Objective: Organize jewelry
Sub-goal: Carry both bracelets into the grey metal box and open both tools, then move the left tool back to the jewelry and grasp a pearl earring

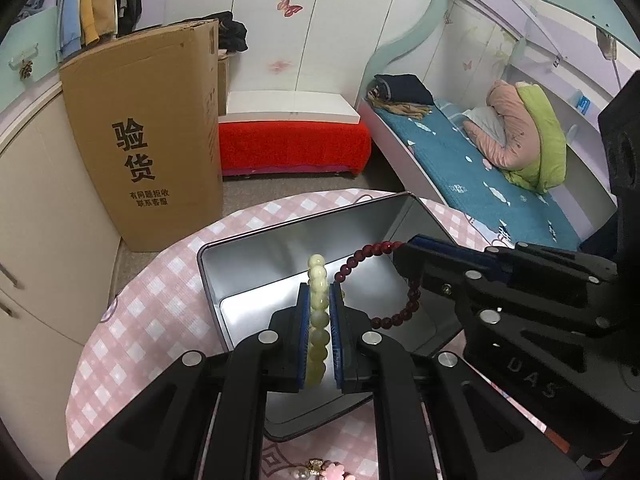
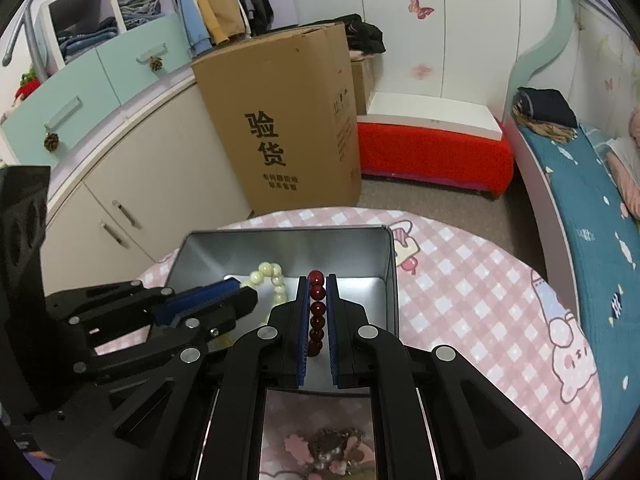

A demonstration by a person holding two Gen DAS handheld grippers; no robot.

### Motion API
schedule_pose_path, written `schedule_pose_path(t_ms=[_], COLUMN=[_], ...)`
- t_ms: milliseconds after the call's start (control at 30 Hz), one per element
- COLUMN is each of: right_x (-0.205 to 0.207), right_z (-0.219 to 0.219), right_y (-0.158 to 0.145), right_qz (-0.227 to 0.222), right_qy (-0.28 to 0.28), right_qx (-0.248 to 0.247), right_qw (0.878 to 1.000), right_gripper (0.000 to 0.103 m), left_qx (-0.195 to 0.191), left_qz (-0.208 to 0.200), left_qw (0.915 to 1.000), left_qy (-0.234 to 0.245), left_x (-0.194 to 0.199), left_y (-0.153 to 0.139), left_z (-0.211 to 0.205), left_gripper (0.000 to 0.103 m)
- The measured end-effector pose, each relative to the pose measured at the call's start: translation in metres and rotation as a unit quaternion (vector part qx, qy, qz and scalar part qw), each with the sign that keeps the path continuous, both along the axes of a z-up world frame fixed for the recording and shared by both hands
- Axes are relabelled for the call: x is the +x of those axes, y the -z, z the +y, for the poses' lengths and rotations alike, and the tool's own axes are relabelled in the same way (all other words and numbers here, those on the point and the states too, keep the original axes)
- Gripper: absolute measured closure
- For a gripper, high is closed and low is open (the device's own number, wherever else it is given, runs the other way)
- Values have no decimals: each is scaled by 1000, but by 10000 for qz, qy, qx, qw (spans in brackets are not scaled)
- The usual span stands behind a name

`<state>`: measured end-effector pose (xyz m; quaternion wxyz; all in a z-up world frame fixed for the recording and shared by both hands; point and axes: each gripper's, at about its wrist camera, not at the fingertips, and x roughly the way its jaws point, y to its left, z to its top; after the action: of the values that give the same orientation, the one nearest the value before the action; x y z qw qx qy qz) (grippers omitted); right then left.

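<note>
An open metal tin point(image 1: 256, 264) point(image 2: 280, 252) stands on the pink checked round table point(image 1: 152, 304) point(image 2: 460, 280). My left gripper point(image 1: 320, 292) is shut on a pale green bead bracelet point(image 1: 318, 320) and holds it over the tin; it also shows in the right wrist view point(image 2: 272, 276). My right gripper point(image 2: 317, 284) is shut on a dark red bead bracelet point(image 2: 316, 312) over the tin; that bracelet also shows in the left wrist view point(image 1: 376, 256). The two grippers are close side by side.
A pearl and pink flower piece point(image 1: 320, 470) lies on the table near the front edge. A dark jewelry cluster point(image 2: 332, 448) lies below my right gripper. A tall cardboard box point(image 1: 148, 140) point(image 2: 288, 120), a red bench point(image 2: 432, 148) and a bed point(image 1: 480, 176) stand beyond the table.
</note>
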<state>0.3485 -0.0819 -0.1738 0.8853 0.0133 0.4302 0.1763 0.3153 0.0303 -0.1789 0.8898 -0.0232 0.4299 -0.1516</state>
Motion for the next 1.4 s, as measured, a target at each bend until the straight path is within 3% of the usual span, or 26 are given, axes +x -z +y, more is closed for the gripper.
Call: schedule_pose_path(t_ms=[100, 267, 467, 600, 833, 933, 967, 1033, 1067, 1233, 1400], right_x=[2, 3, 0, -2, -17, -31, -40, -54, -65, -101, -130], right_z=[0, -4, -9, -12, -23, -29, -33, -40, -45, -62, -82], right_y=[3, 8, 6, 2, -16, -31, -37, -47, -53, -63, -47], right_qz=[76, 172, 178, 173, -4, -182, -285, -476, -636, -920, -908], right_qy=[15, 50, 100, 108, 197, 232, 261, 326, 405, 539, 846], right_qx=[-10, 2, 44, 97, 192, 175, 141, 116, 96, 29, -65], right_qw=[10000, 9998, 9998, 9997, 9996, 9994, 9992, 9983, 9971, 9943, 9922], right_gripper=[94, 94, 94, 92, 92, 92, 89, 63, 42, 41, 37], left_qx=[19, 46, -80, -85, -438, -419, -374, -314, -277, -50, 137], left_qz=[-24, -214, -267, -306, -342, -579, -676, -909, -972, -1364, -1308], left_qw=[10000, 9998, 9995, 9994, 9978, 9959, 9950, 9923, 9911, 9817, 9795], left_qy=[-13, -36, -121, -139, -366, -551, -632, -785, -864, -1327, -1525], left_x=[-3, -9, -12, -13, -24, -42, -49, -67, -73, -118, -145], left_y=[-1, -7, -14, -18, -31, -47, -52, -62, -65, -72, -55], left_z=[0, 0, 7, 11, 30, 39, 41, 47, 50, 62, 65], left_gripper=[93, 74, 60, 58, 58, 47, 43, 40, 36, 27, 27])
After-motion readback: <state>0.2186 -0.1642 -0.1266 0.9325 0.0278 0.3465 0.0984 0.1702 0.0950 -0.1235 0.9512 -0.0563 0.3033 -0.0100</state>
